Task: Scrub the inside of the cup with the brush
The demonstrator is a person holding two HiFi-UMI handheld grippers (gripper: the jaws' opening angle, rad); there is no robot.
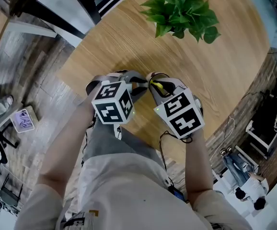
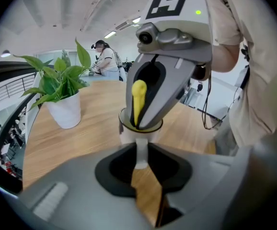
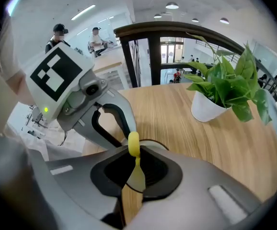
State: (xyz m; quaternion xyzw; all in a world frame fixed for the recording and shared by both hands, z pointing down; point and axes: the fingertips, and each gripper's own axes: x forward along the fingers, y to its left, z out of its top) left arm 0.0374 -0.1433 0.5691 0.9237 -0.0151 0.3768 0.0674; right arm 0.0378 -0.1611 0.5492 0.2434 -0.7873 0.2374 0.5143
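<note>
Cup [image 2: 127,134]: handle pinched in left claw [image 2: 141,163]; right claw [image 3: 137,172] clamps yellow brush [image 3: 134,144], tip dipping inside rim, at bench [image 2: 93,116] near edge.

left gripper [image 1: 134,83] and right gripper [image 1: 157,85] held close together, both clamped.

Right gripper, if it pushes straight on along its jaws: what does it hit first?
The cup. The right gripper, shut on the yellow brush, points down into its mouth, so the brush would probably press the cup's inside first; its depth is hidden. The left gripper holds the cup.
</note>
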